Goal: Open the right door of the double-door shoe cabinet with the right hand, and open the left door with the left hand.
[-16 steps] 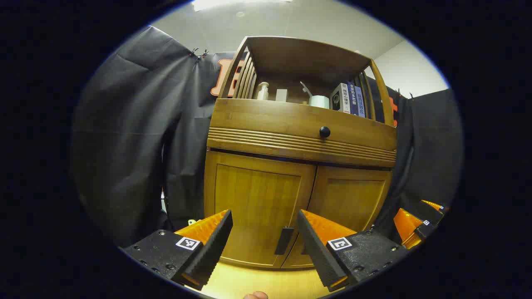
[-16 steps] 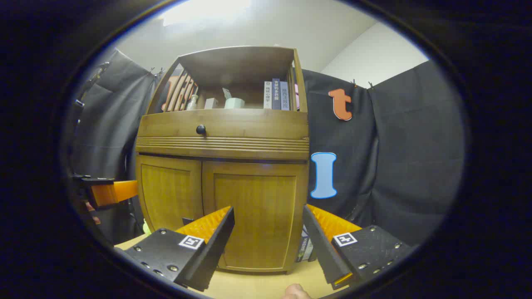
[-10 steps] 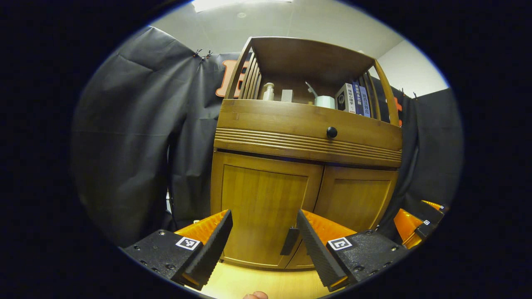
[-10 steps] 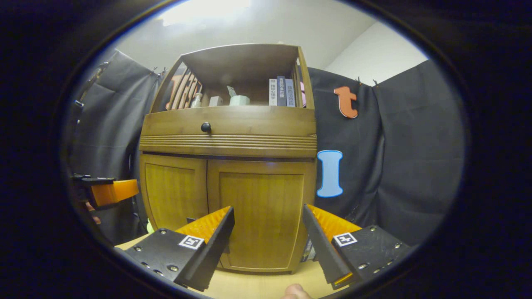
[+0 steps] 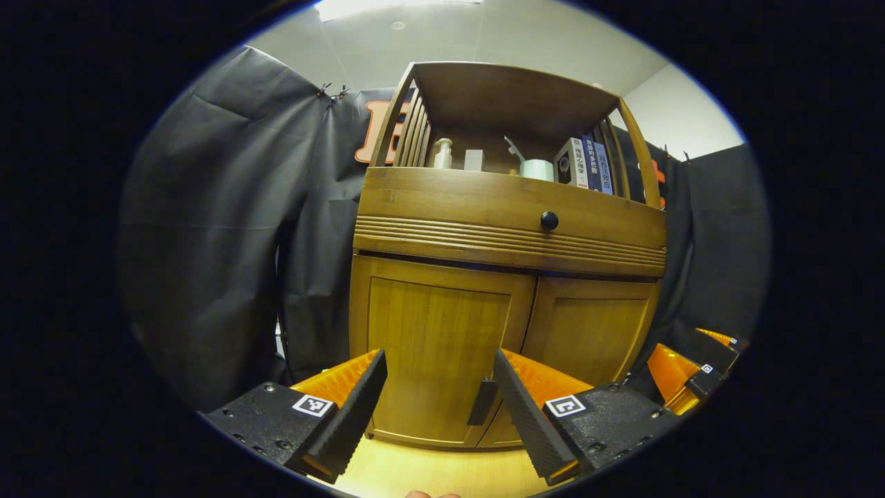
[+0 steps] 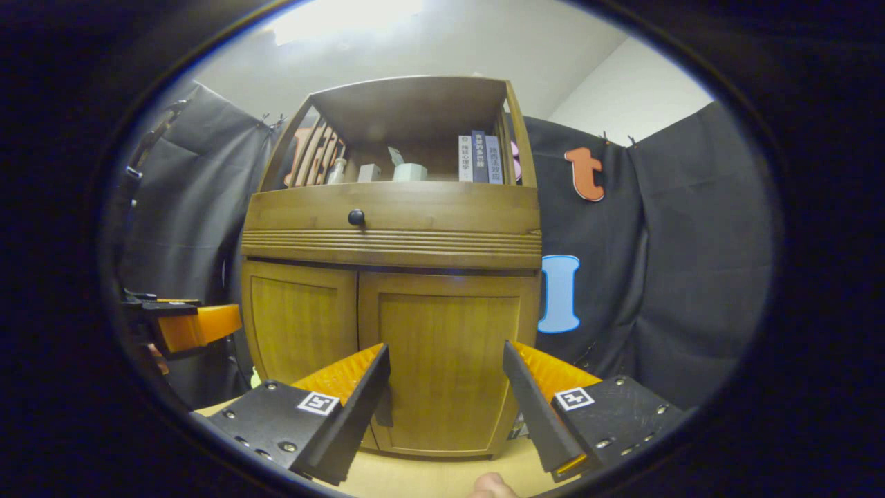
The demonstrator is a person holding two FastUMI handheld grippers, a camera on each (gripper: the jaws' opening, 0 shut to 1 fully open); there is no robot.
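Both doors shut: left gripper [image 5: 440,401] gaping before left door [image 5: 435,360], its dark handle [image 5: 482,411] just beside one finger, right gripper [image 6: 446,398] gaping before right door [image 6: 449,360]; risk of sliding past either slim handle near the centre seam if approached off-line.

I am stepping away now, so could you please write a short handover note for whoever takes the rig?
Left gripper: open, holding nothing, facing the left door, short of it.
Right gripper: open, holding nothing, facing the right door, also short of it.
Cabinet: both doors shut; the left door's dark handle sits low by the centre seam.
Done: neither door opened.
Left: open the right door with the right gripper, then the left door with the left gripper.
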